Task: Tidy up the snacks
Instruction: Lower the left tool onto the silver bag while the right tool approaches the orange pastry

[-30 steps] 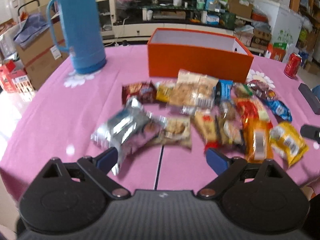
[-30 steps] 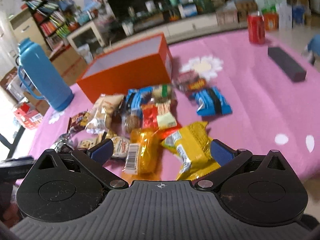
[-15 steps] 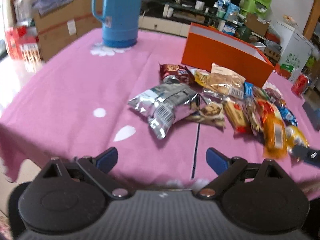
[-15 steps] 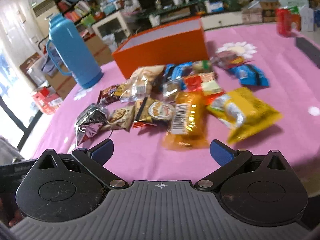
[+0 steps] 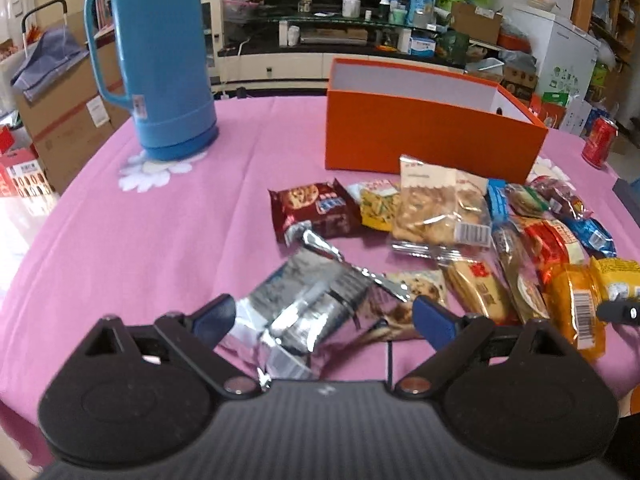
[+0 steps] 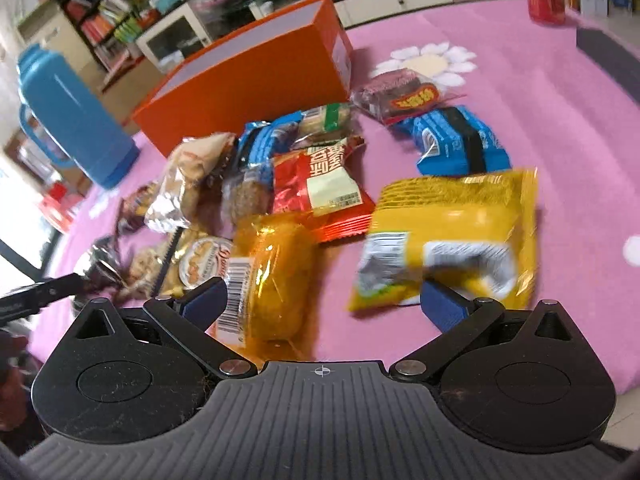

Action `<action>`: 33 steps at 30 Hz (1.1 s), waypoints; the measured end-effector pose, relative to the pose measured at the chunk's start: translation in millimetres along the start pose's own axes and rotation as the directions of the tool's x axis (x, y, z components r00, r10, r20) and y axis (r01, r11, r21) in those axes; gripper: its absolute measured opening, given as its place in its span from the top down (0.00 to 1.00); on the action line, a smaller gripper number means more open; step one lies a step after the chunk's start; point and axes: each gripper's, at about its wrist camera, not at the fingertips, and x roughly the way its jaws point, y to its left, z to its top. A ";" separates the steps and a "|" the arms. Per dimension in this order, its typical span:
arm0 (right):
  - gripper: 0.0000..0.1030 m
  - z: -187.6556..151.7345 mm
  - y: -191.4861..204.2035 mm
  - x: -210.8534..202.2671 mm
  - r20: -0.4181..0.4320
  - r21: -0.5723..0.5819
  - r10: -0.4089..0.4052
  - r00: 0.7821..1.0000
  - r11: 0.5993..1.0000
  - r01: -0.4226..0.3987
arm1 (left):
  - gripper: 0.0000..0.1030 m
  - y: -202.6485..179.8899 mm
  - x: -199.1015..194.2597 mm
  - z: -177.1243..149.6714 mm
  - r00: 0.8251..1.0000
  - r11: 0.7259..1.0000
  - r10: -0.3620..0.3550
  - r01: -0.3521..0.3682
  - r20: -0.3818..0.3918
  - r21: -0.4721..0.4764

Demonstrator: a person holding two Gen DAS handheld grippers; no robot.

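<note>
We hold our left gripper (image 5: 322, 316) low over the near edge of the table (image 5: 168, 232), its blue-tipped fingers spread wide with a crumpled silver snack bag (image 5: 304, 312) lying between them; neither tip is clearly pressing on the foil, so we have hold of nothing. Our right gripper (image 6: 324, 302) is spread just as wide over the near edge further right, with an orange packet (image 6: 272, 276) lying just inside its left finger and a yellow bag (image 6: 452, 236) lying over the tip of its right finger, and nothing is clamped. Just beyond the silver bag lie a cookie pack (image 5: 416, 290) and, further in, a brown chocolate-chip packet (image 5: 316, 210), a small yellow packet (image 5: 378, 208) and a clear bag of crackers (image 5: 438, 208), crowded edge to edge. To the right the heap runs on with a red packet (image 6: 320, 184) overlapping the orange one, a blue pouch (image 6: 456, 146) and a dark red wrapper (image 6: 400, 96) near a white flower printed on the pink cloth. Behind the heap, toward the middle of the table, stands the open orange box (image 5: 424, 140), its inside pale and, as far as we see, bare. A blue thermos jug (image 5: 156, 60) stands upright toward the far left edge, and a red can (image 5: 599, 142) stands at the far right edge.
</note>
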 end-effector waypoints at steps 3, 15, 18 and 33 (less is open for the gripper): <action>0.09 -11.3 12.0 2.9 -0.013 -0.024 0.024 1.000 0.999 -0.025 | 0.09 6.6 -2.5 9.4 0.999 0.997 -0.041 0.043 -0.023 0.068; 0.09 -28.7 49.1 23.4 0.053 -0.170 -0.086 0.995 0.981 0.093 | 0.09 37.5 31.0 24.6 0.982 0.892 -0.150 0.185 -0.116 0.412; 0.09 -34.9 43.0 17.3 0.090 -0.144 -0.081 0.993 0.985 0.094 | 0.09 43.7 45.1 25.7 0.958 0.885 -0.227 0.278 -0.174 0.373; 0.43 -17.5 72.7 37.3 0.036 -0.229 -0.104 0.994 0.967 0.109 | 0.41 39.6 71.9 9.5 0.946 0.908 -0.232 0.295 -0.228 0.298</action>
